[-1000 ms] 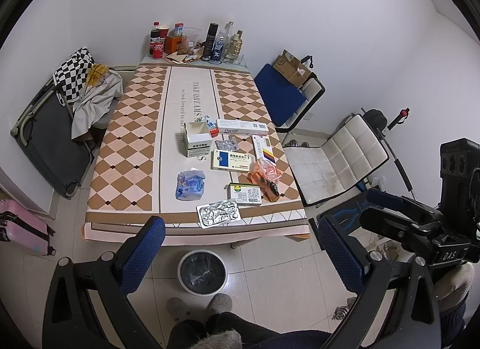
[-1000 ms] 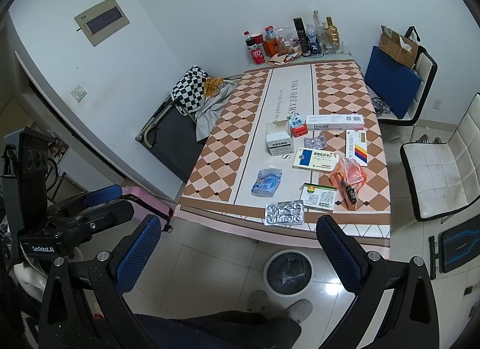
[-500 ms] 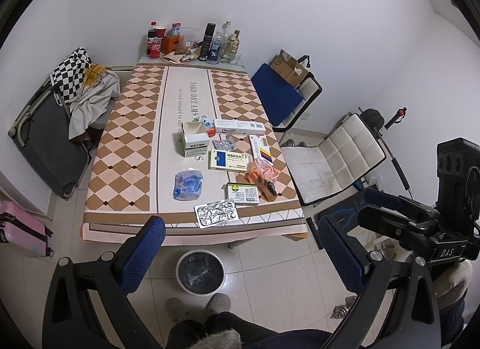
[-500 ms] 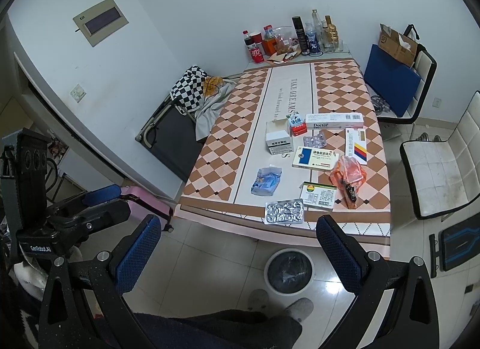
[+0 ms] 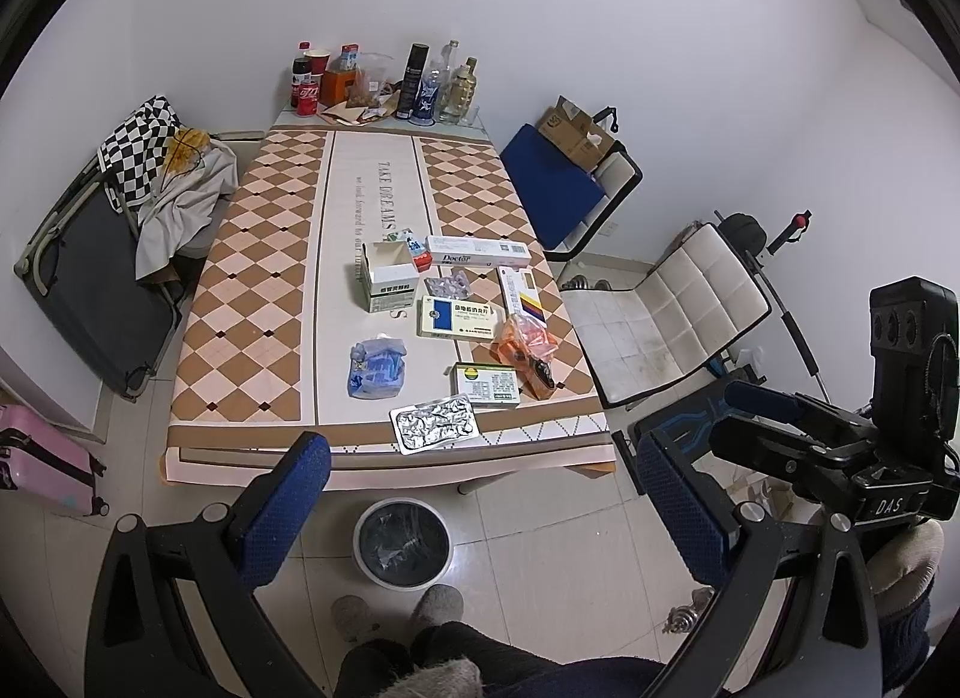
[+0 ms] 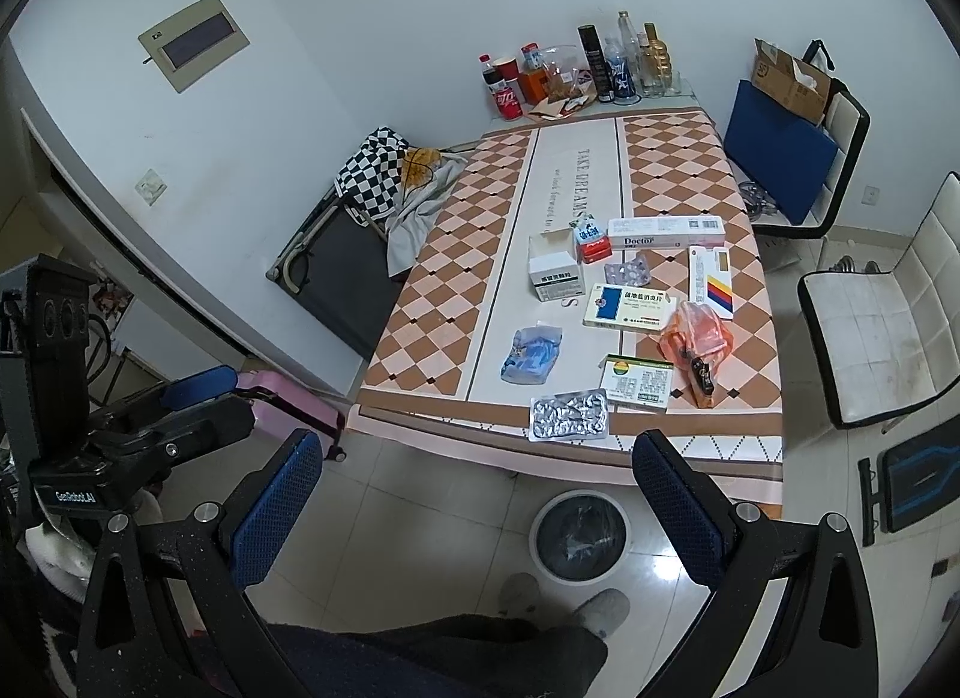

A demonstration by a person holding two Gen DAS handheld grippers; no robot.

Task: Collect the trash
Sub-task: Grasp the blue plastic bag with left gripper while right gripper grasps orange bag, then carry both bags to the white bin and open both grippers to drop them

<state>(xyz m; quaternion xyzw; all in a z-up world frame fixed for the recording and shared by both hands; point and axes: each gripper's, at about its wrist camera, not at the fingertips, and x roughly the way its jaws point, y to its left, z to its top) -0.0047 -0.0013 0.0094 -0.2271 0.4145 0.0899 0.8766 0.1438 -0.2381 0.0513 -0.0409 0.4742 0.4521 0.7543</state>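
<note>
Trash lies on the near half of a checked table (image 5: 240,302): a silver blister pack (image 5: 433,422) at the front edge, a crumpled blue bag (image 5: 377,369), an orange bag (image 5: 528,347), several medicine boxes (image 5: 456,317) and a long white box (image 5: 477,251). A round bin with a black liner (image 5: 402,542) stands on the floor below the table's front edge; it also shows in the right wrist view (image 6: 580,533). My left gripper (image 5: 480,512) is open and empty, high above the bin. My right gripper (image 6: 474,512) is open and empty, beside it.
Bottles and cans (image 5: 384,83) stand at the table's far end. A folded cot with clothes (image 5: 120,254) is on the left, two white chairs (image 5: 660,308) on the right, a pink suitcase (image 5: 42,467) at the near left. My slippered feet (image 5: 396,608) are by the bin.
Both grippers have drifted slightly back and up, so the table sits a little further away in both views. Both stay open and empty. Nothing on the table has moved.
</note>
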